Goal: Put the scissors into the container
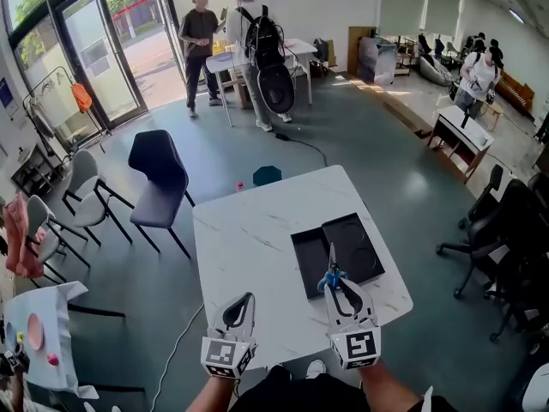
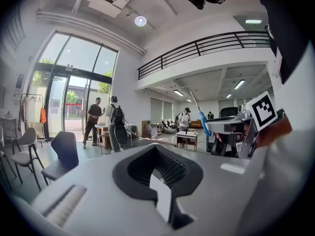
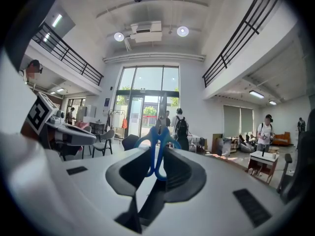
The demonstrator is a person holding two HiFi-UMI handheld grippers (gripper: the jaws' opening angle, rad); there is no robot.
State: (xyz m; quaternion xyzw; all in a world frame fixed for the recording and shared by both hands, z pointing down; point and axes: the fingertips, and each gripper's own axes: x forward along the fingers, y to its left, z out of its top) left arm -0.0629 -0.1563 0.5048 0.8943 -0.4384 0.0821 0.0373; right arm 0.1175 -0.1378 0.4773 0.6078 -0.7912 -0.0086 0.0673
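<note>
A pair of scissors [image 1: 331, 269] with blue handles stands upright in my right gripper [image 1: 333, 283], which is shut on the handles. The blades point up and away over the black container [image 1: 364, 234]. This container is made of two shallow trays side by side on the right half of the white table [image 1: 257, 239]. In the right gripper view the blue handles of the scissors [image 3: 157, 151] sit between the pads. My left gripper [image 1: 247, 300] hovers by the table's front edge, its fingertips together and nothing in them. The left gripper view shows the right gripper [image 2: 231, 127] with the scissors [image 2: 202, 119].
A dark chair [image 1: 159, 174] and light chairs [image 1: 81, 191] stand left of the table. A teal stool [image 1: 267, 175] is beyond its far edge. Black office chairs [image 1: 506, 221] stand at the right. Two people [image 1: 249, 45] stand at a far table.
</note>
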